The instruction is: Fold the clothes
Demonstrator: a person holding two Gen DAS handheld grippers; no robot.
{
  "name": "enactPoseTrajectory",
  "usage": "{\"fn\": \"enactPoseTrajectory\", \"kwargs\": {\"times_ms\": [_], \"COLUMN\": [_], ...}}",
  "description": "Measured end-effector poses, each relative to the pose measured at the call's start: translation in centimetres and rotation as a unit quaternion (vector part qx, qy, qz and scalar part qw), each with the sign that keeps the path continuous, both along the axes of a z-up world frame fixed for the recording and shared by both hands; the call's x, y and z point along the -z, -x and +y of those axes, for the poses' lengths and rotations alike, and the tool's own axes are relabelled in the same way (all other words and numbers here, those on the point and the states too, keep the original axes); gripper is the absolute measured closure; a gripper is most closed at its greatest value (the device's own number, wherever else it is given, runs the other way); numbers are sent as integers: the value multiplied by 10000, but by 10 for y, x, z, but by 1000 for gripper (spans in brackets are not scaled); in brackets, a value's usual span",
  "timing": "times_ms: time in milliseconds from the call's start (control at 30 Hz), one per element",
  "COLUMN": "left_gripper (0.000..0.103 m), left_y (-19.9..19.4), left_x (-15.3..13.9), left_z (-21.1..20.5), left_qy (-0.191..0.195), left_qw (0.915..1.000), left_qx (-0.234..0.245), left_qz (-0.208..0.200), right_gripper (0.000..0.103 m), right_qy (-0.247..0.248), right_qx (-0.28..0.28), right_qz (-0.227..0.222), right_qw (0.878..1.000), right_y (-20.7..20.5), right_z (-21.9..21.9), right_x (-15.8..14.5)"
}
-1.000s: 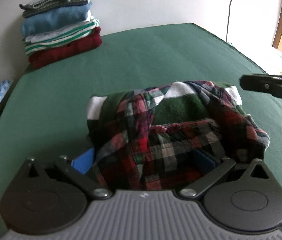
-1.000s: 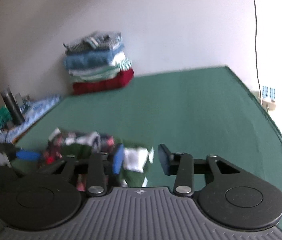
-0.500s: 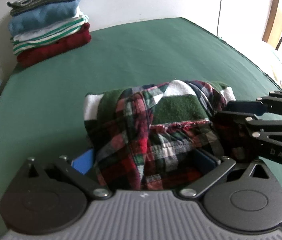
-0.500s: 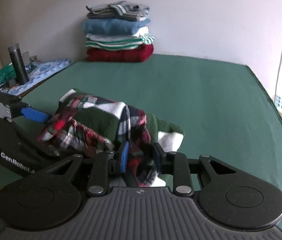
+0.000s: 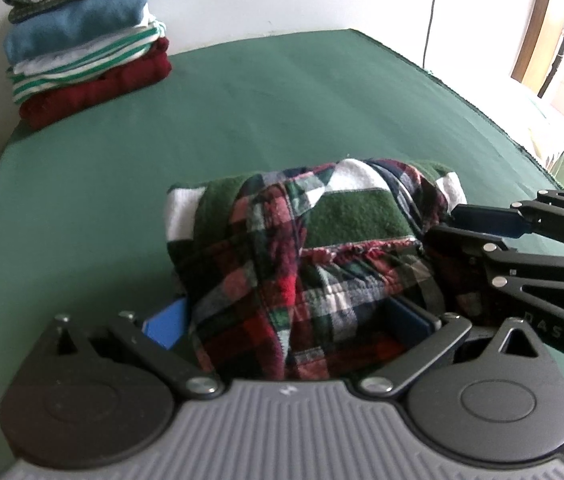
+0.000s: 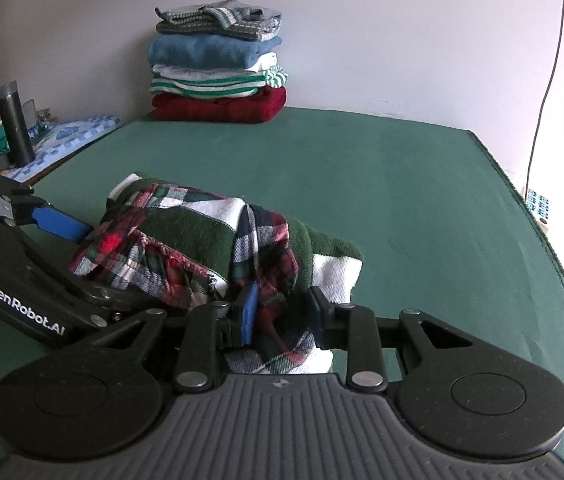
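The folded plaid garment (image 5: 306, 264) lies at the centre of the green table (image 5: 282, 92), nearer the bottom of the frame in both views. The left tool (image 5: 294, 320) has its fingers set wide on either side of the bundle, as it did a second ago; whether they press the cloth cannot be told. The change is on the right side of the left wrist view: the right tool (image 5: 446, 226), which was only a dark tip at the right edge a second ago, now reaches in to the bundle's right end. In its own view the right tool (image 6: 282, 312), earlier spread over bare table, has its fingers closed in on a fold of plaid. The stack of folded clothes (image 5: 85, 40) sits in the upper left, well apart, against the wall. A dark bottle (image 6: 15, 124) stands at the left of the right wrist view.
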State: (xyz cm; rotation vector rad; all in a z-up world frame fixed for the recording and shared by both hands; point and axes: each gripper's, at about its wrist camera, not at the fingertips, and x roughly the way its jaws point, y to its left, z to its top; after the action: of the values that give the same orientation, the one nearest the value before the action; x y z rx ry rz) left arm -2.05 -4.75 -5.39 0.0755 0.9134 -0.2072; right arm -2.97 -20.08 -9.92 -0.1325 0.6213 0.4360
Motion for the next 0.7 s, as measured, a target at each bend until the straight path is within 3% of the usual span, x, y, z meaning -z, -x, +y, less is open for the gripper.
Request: {"fn": "enactPoseTrajectory", "kwargs": {"times_ms": [267,467,700], "left_gripper": [1,1,1], "left_y": [4,-5,-5], "left_x": [-7,0,4], "left_z": [12,25,25], "left_qy": [68,201,223], "left_qw": [9999,9994,9992], "left_qx": [26,-220,-239], "left_qz": [-107,190,233], "right_gripper": [73,73,73], "right_qy": [-24,-143,-176], "right_qx": [92,137,151], "right_qz": [-59,-49,-63], "right_qw": [9999,9998,9997], "right_y": [5,5,6], "right_z": [0,-2,-2], "right_x": [3,4,4]}}
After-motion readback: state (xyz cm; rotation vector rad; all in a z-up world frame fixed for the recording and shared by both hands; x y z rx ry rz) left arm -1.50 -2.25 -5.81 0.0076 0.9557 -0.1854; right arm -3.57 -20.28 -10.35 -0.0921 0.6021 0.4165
